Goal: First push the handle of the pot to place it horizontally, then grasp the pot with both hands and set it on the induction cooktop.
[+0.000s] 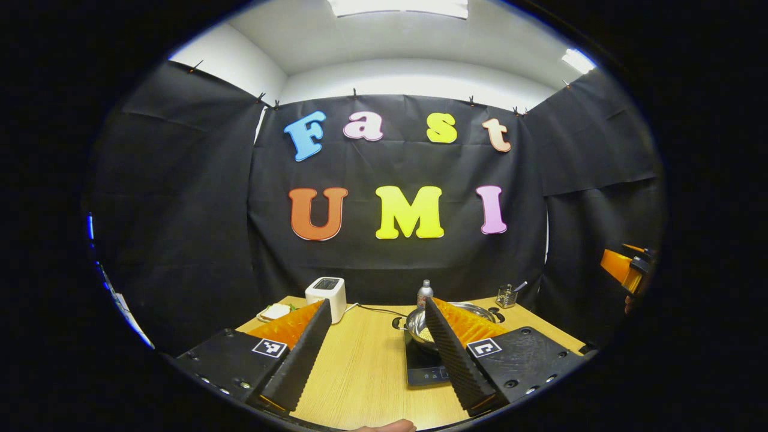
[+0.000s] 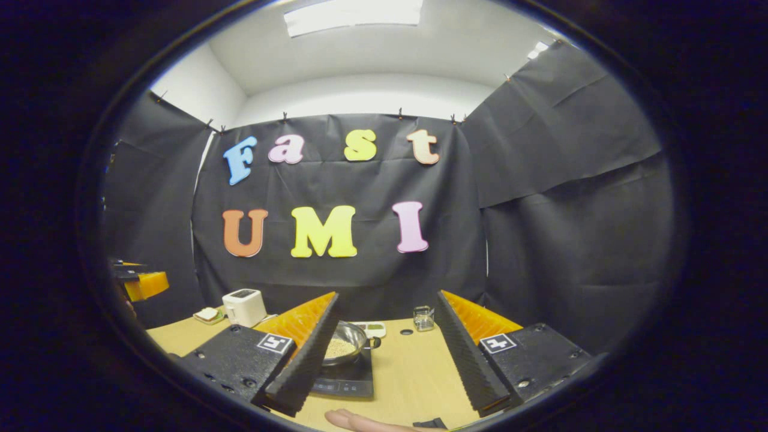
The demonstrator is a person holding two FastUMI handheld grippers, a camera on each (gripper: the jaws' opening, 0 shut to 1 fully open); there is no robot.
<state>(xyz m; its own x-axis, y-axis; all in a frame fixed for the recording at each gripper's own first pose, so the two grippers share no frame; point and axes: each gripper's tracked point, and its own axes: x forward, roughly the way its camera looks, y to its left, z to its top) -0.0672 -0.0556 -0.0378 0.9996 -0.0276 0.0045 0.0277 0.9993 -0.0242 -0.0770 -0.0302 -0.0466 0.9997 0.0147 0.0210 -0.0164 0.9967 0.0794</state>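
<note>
Both my grippers, left [image 1: 377, 354] and right [image 2: 389, 354], hang spread and empty above the counter [image 1: 360, 372]. Pot [image 2: 342, 347] already sits on the cooktop [image 2: 345, 379]; I judge nothing remains.

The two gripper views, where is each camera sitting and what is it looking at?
Left gripper view: rides on the left gripper, jaws open, facing the table, toaster and pot on the cooktop; the right gripper and a fingertip show.
Right gripper view: rides on the right gripper, jaws open, facing the same table; the left gripper and a finger show.
Shared: pot, cooktop, toaster, table.
</note>
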